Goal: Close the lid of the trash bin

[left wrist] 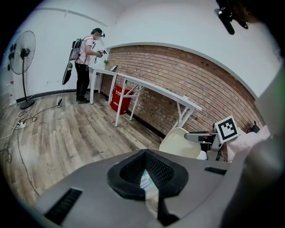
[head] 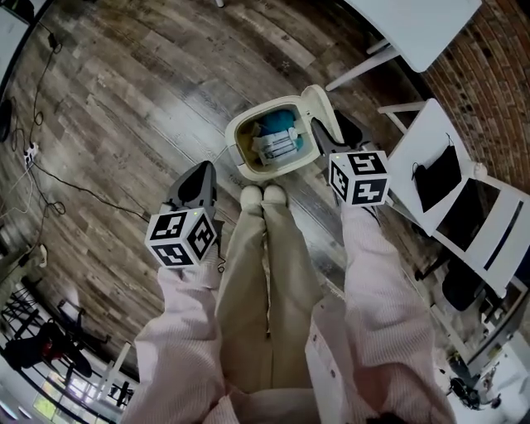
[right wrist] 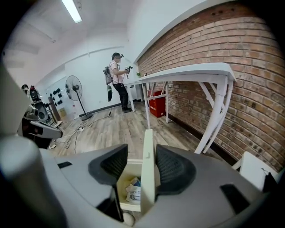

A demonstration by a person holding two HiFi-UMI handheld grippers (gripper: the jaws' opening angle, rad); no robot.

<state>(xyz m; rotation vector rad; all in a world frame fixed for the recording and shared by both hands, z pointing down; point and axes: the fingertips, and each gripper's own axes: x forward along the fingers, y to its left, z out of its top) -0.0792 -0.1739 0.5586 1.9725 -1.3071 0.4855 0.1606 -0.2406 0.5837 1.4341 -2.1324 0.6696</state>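
A cream trash bin [head: 248, 137] stands on the wood floor just past the person's shoes, with paper and blue rubbish inside. Its lid [head: 320, 112] stands upright at the bin's right side. My right gripper [head: 330, 134] is open with its jaws on either side of the lid. In the right gripper view the lid's edge [right wrist: 148, 173] touches the right pad [right wrist: 171, 167], and a gap shows on the left. My left gripper [head: 201, 175] is shut on nothing, left of the bin. In the left gripper view the lid [left wrist: 180, 142] is ahead to the right.
A white table [head: 422, 25] and a white chair [head: 431, 137] holding a black mask stand to the right by the brick wall. Cables [head: 50, 178] trail over the floor at left. Another person [left wrist: 84, 62], a fan [left wrist: 22, 58] and a red bin [left wrist: 121, 98] are far off.
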